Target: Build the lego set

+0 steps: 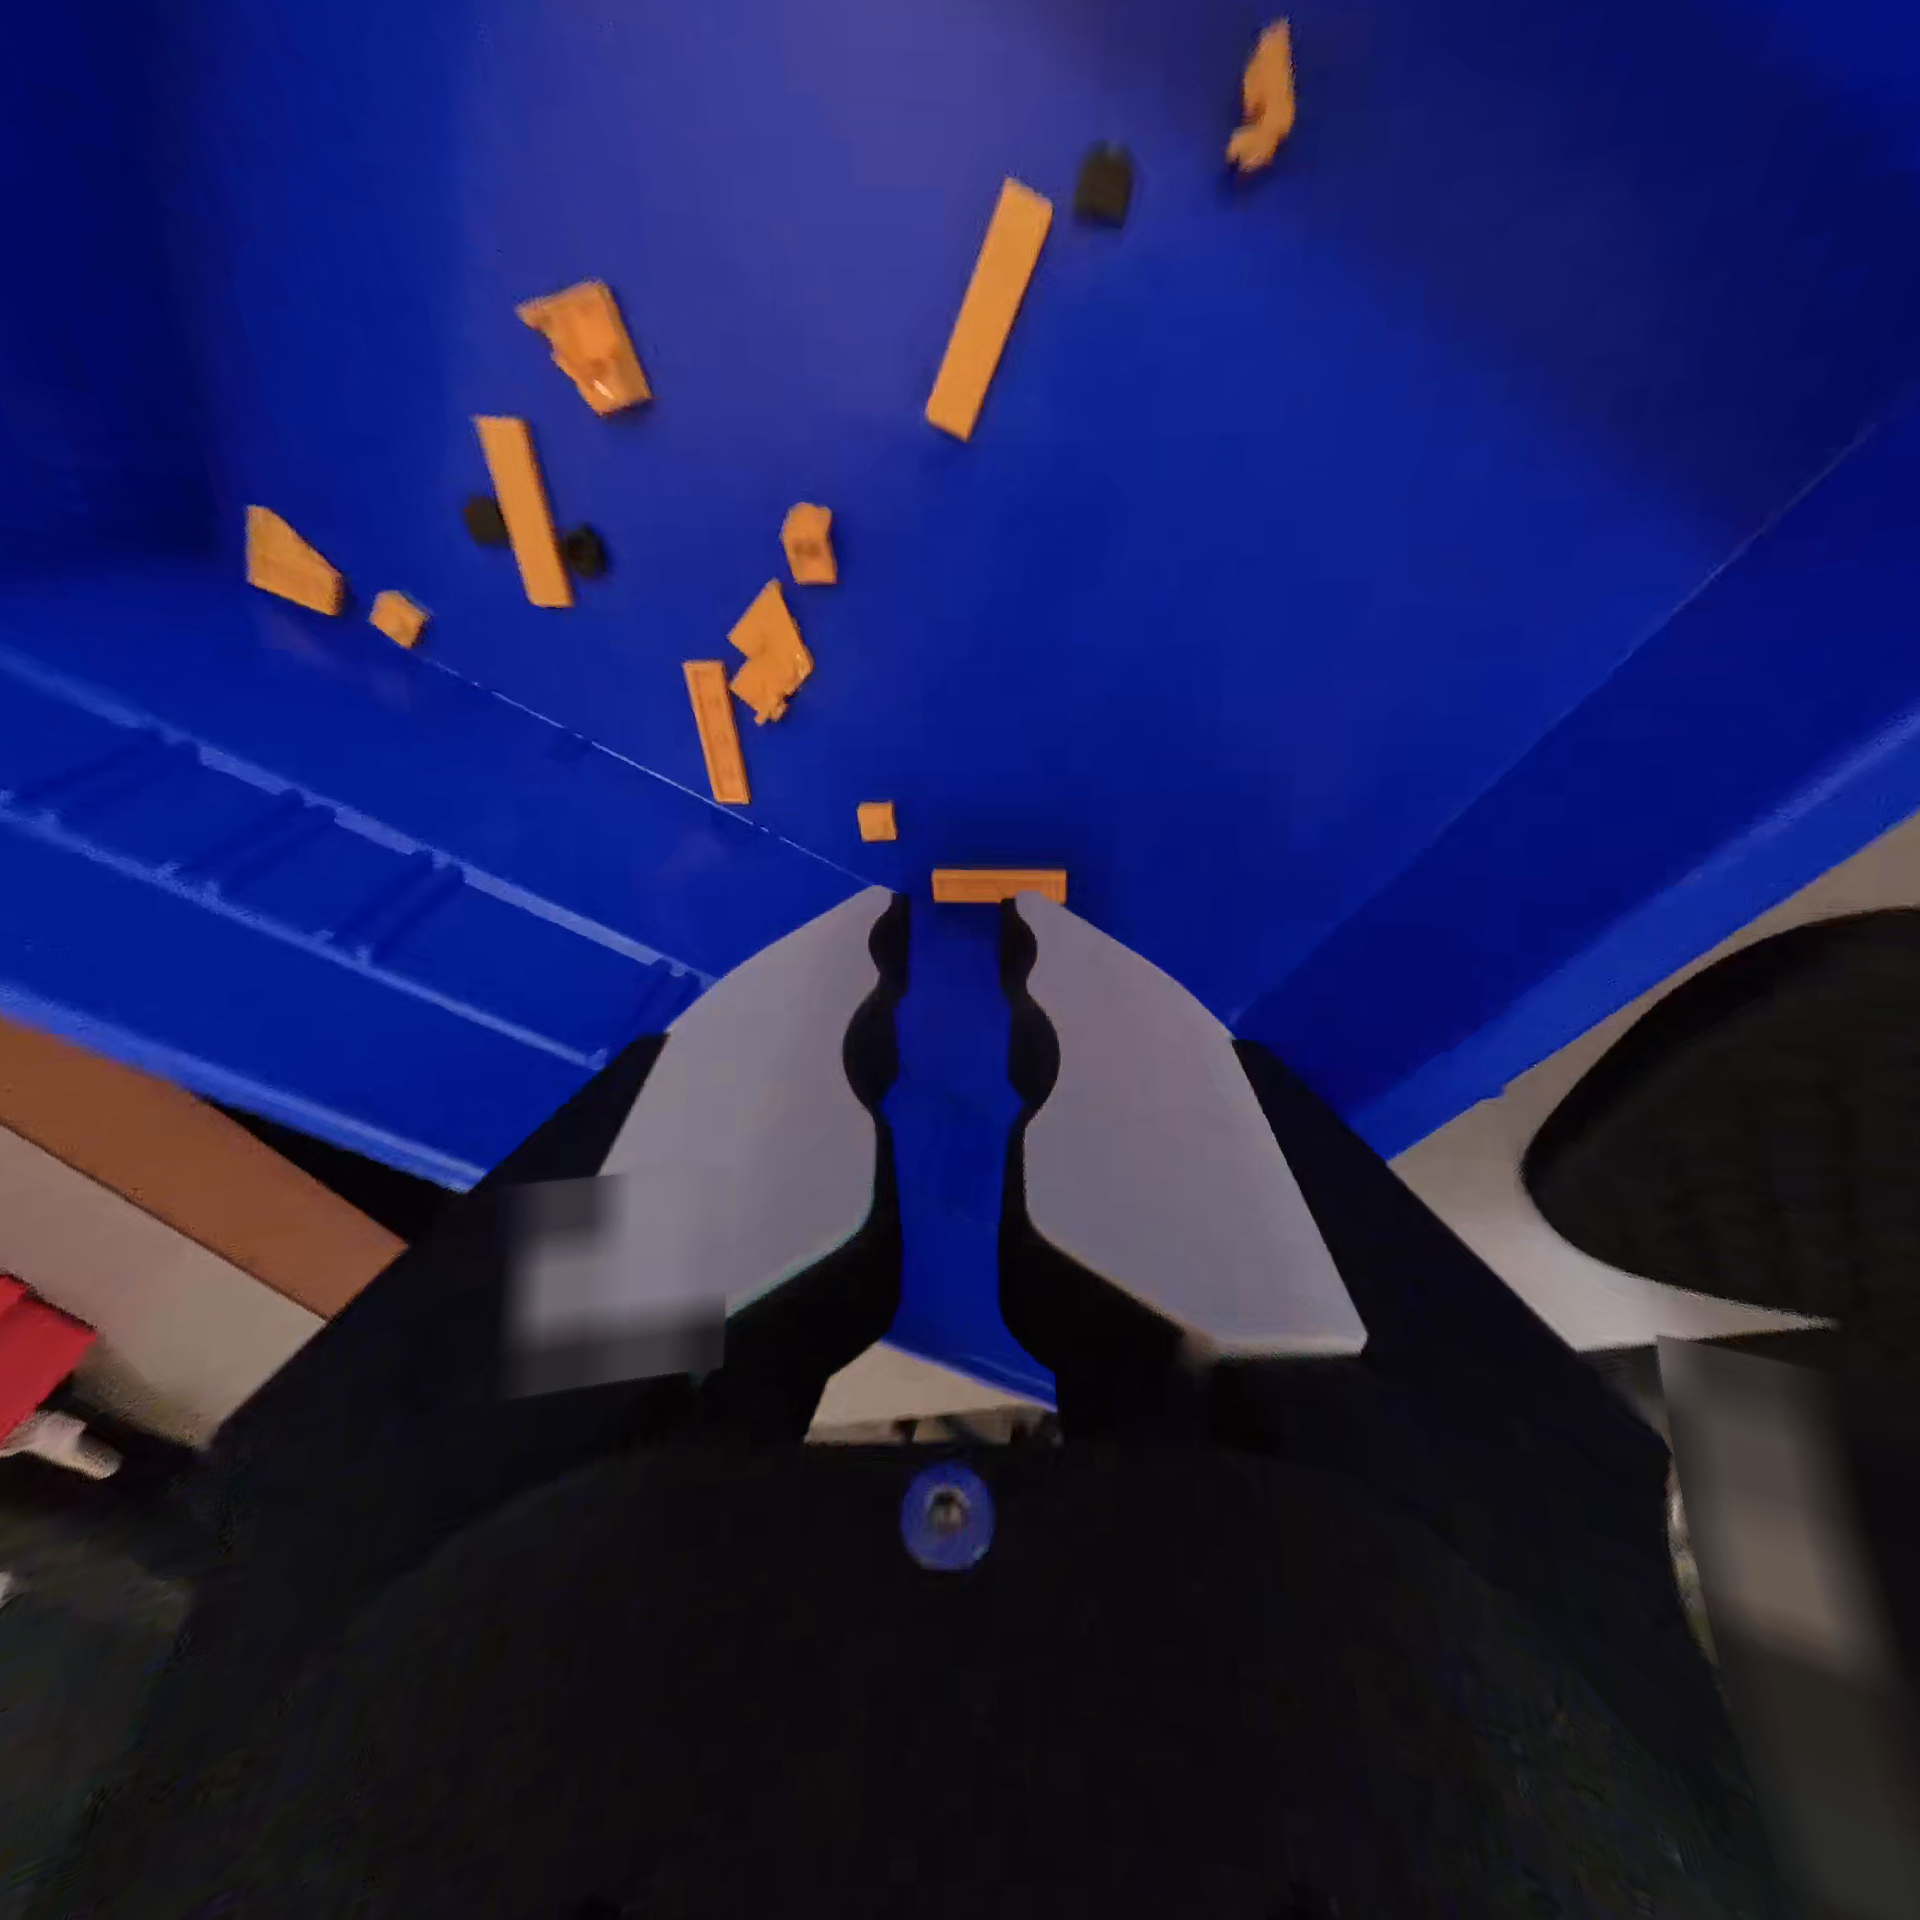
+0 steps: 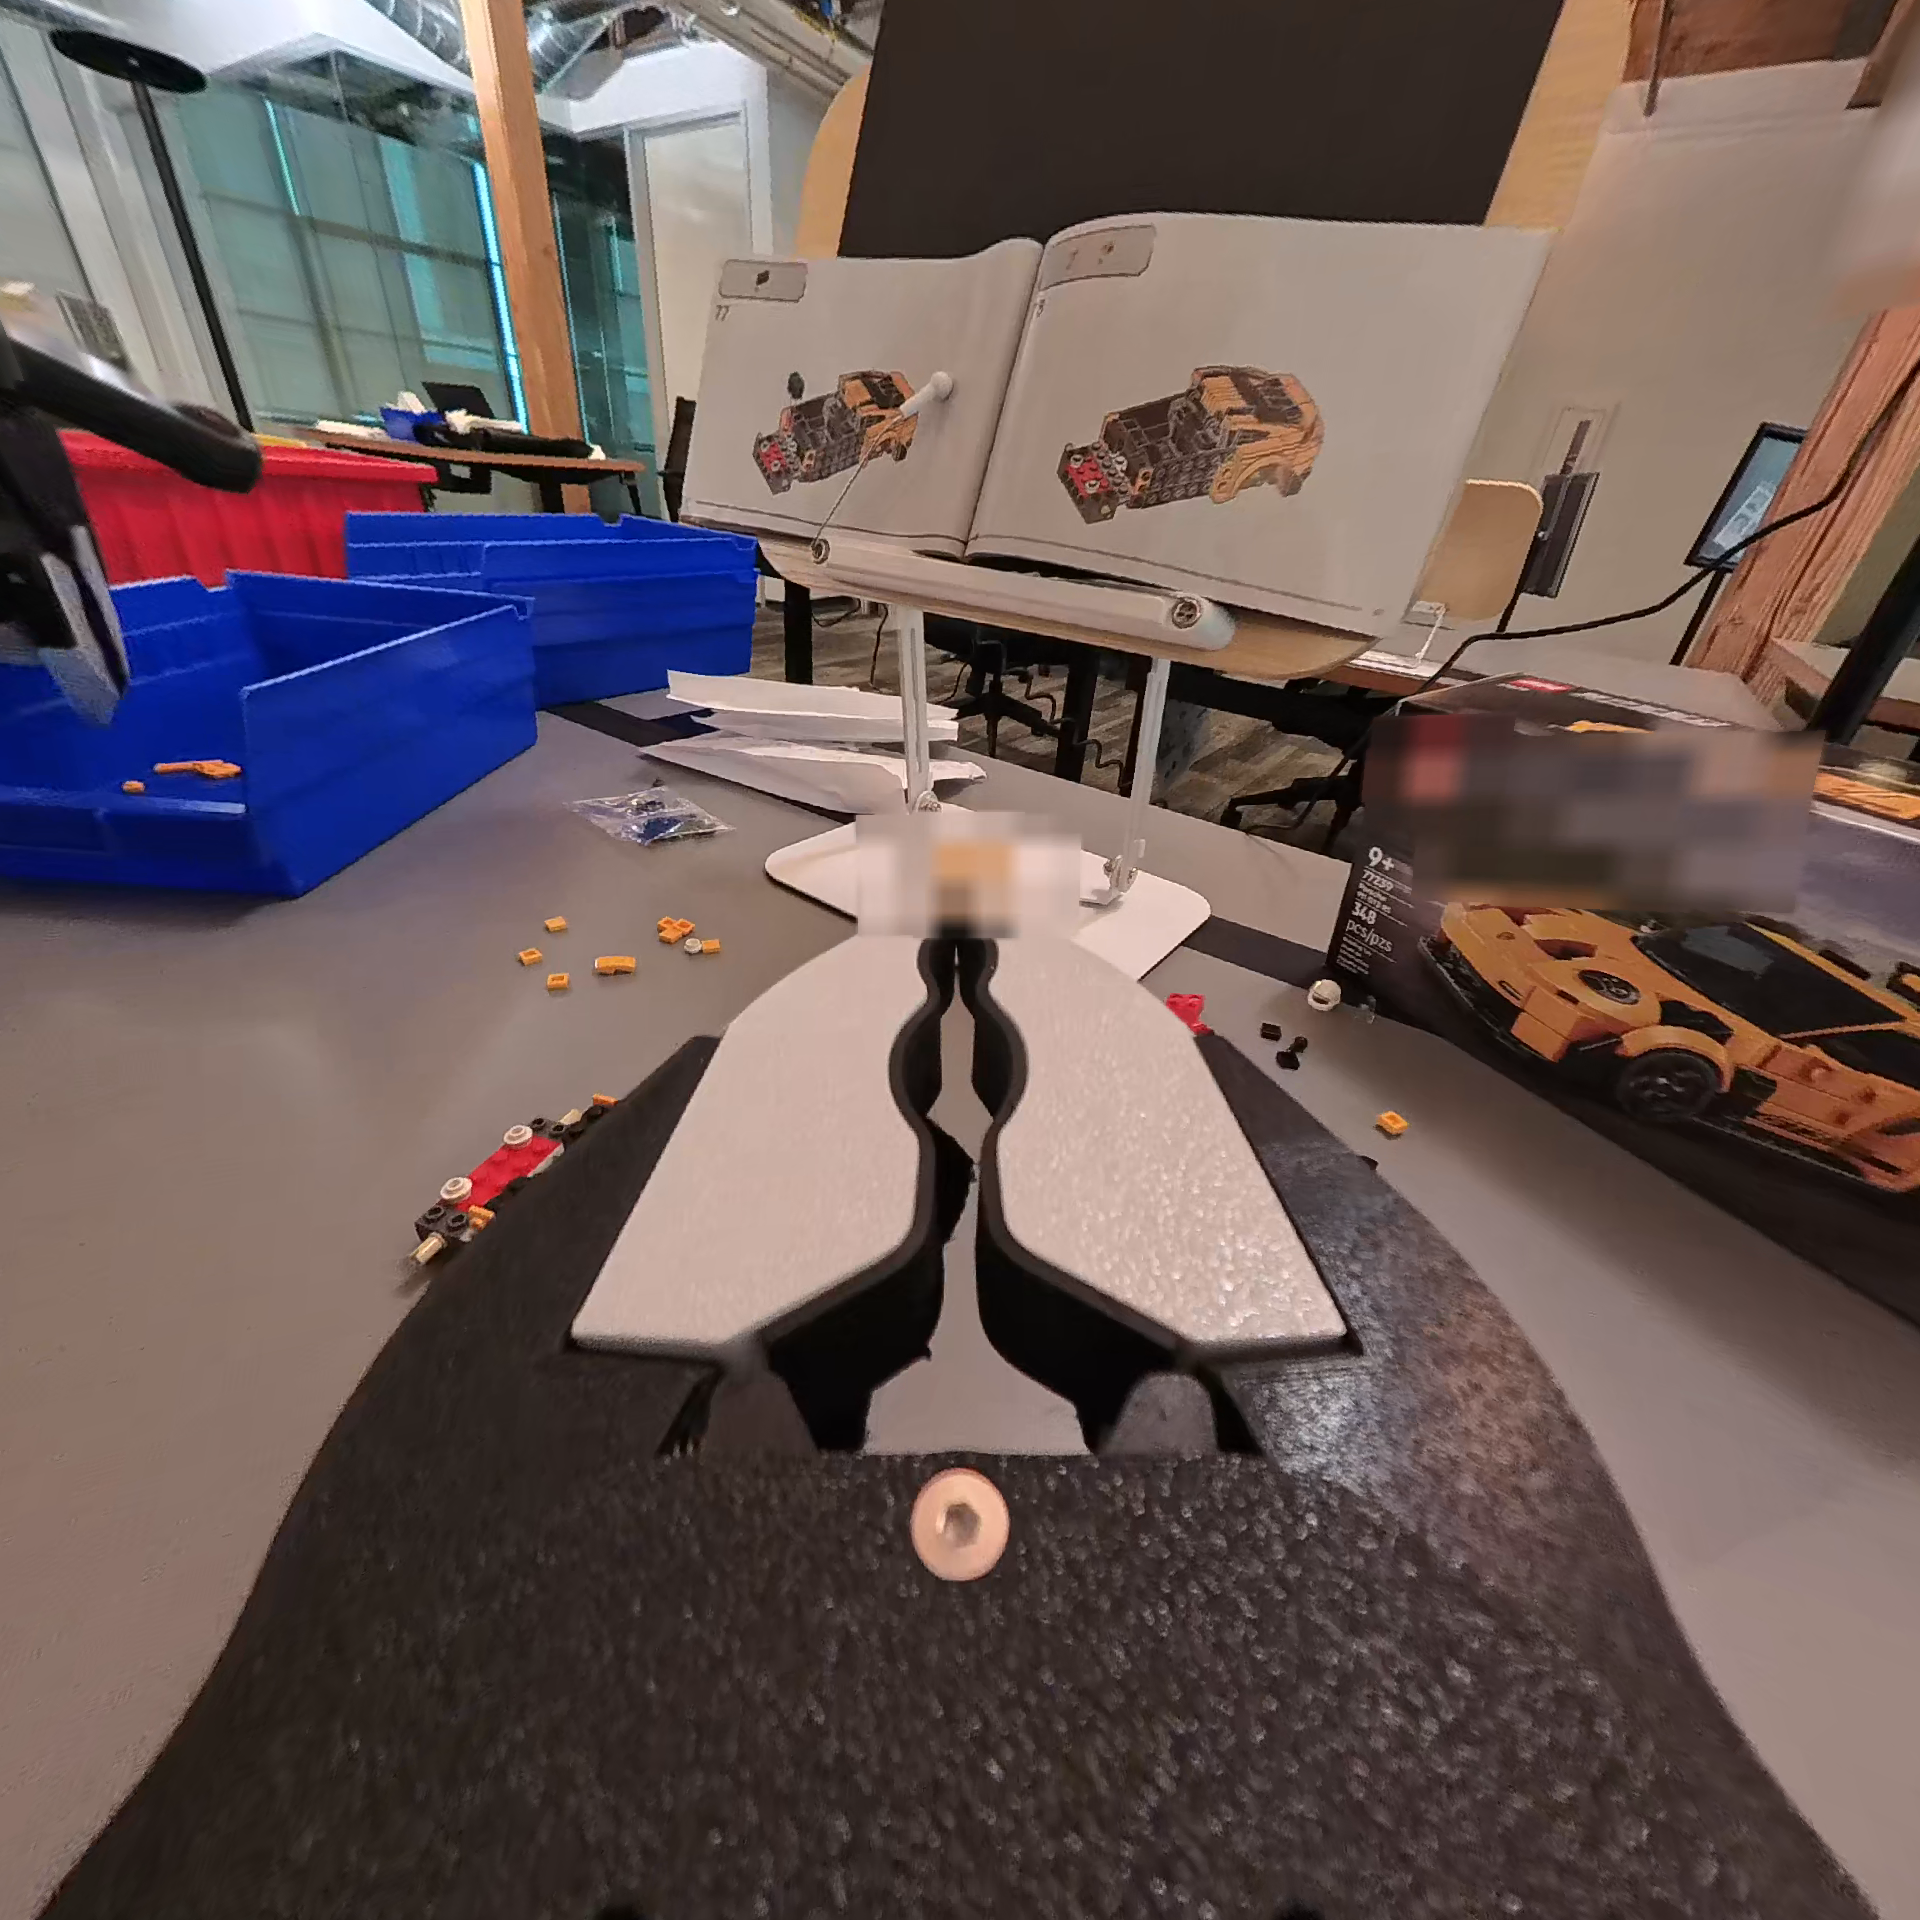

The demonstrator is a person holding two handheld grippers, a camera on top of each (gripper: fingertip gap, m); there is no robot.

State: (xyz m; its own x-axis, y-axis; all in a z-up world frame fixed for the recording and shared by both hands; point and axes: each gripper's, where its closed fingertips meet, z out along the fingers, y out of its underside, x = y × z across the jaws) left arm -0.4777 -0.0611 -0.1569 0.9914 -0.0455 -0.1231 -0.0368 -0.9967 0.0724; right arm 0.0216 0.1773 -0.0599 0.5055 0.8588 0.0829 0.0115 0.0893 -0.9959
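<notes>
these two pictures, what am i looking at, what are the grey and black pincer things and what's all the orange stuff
Each picture comes from a camera mounted on a hand-held claw, looking out along its two grey fingers. A person holds one claw in each hand; there is no robot arm.

The left claw hangs over a blue bin scattered with small orange building pieces. Its fingers stand apart with nothing between them; a small orange plate lies just past the tips.

The right claw is over a grey table, fingers closed; a blurred patch hides the very tips. Around it lie loose orange bits, a red and black brick assembly, an open instruction booklet on a stand, and a box picturing an orange car.
</notes>
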